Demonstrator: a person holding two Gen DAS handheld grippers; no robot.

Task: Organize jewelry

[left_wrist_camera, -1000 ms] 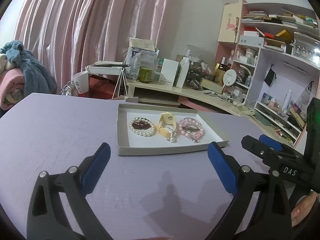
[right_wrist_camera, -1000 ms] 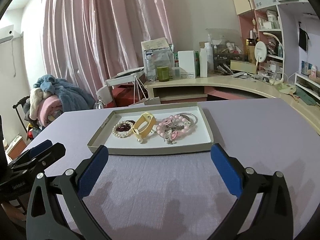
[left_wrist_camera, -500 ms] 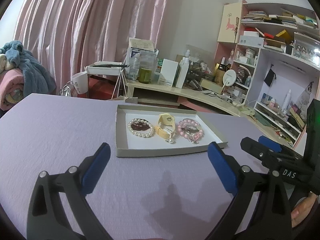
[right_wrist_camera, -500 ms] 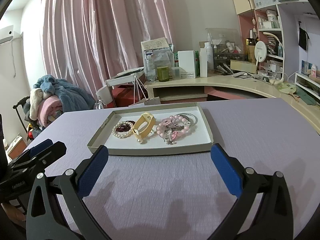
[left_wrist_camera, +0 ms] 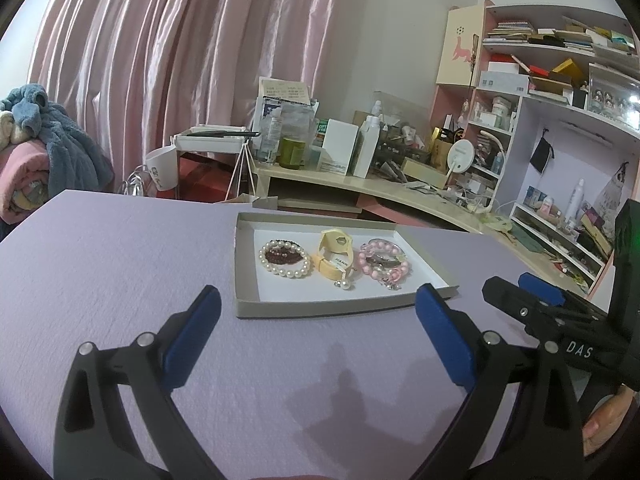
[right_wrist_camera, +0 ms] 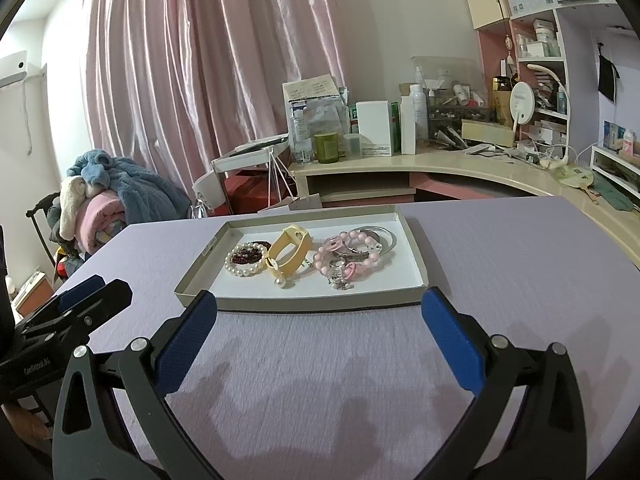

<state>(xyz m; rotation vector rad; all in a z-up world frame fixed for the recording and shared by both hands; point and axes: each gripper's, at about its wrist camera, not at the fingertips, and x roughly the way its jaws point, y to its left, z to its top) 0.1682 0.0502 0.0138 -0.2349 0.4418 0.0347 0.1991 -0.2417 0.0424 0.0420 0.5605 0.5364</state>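
Left wrist view: the left claw [left_wrist_camera: 318, 316] hangs released over the lilac worktop [left_wrist_camera: 100, 280], its blue pads spread wide with nothing between them. Straight ahead of its tips, just beyond them, sits the shallow cardboard tray [left_wrist_camera: 320, 307]. To this claw's right the right claw [left_wrist_camera: 520, 294] shows side-on; its own camera shows it [right_wrist_camera: 320, 314] equally released and empty, with the tray's near wall [right_wrist_camera: 320, 303] just ahead of its pads.

All the jewelry lies inside the tray, in a loose row across the white floor. From the right claw's view, ahead and to the left is a pearl bracelet [right_wrist_camera: 244, 266] ringed around a dark red beaded one [right_wrist_camera: 248, 255]. Dead ahead is a yellow band [right_wrist_camera: 290, 254] standing on edge, with a pearl drop [right_wrist_camera: 281, 281] at its near end. Ahead and to the right is a pink bead bracelet [right_wrist_camera: 348, 254] tangled with a silver bangle [right_wrist_camera: 380, 240] and a small charm [right_wrist_camera: 340, 280].

This layout would suit pieces waiting to be sorted as well as pieces already gathered in, so I cannot judge the stage. Any grasp here, I judge, calls for a narrow pinch on one strand from above, clearing the tray wall; the pink and silver cluster looks likely to lift together if caught carelessly.
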